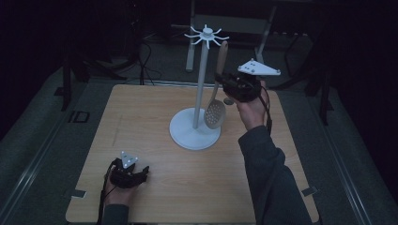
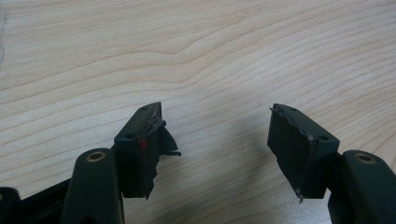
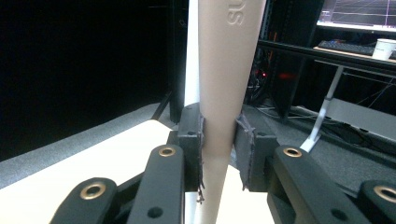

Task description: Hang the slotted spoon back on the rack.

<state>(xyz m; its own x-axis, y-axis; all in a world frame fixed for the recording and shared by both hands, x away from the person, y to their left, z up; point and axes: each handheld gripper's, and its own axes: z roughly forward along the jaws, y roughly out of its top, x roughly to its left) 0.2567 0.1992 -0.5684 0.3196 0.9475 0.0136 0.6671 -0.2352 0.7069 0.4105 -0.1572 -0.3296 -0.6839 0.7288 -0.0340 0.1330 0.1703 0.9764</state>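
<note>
Our right gripper (image 1: 220,80) clamps its jaws on the slotted spoon (image 1: 216,110) handle beside the white rack (image 1: 196,126); our left gripper (image 2: 217,140) rests wide open, empty, on the table (image 1: 141,136).

Pale beige slotted spoon (image 1: 217,101) with a dotted, perforated bowl and faint raised lettering on the handle. White stand (image 1: 195,126), base and hooks alike. Light wood bench (image 1: 141,122) with wavy brown grain. Black left gripper (image 2: 217,140) and right gripper (image 3: 218,144), brass-coloured rivets, grey plates on top. Dark grey sleeve (image 1: 270,173).
</note>
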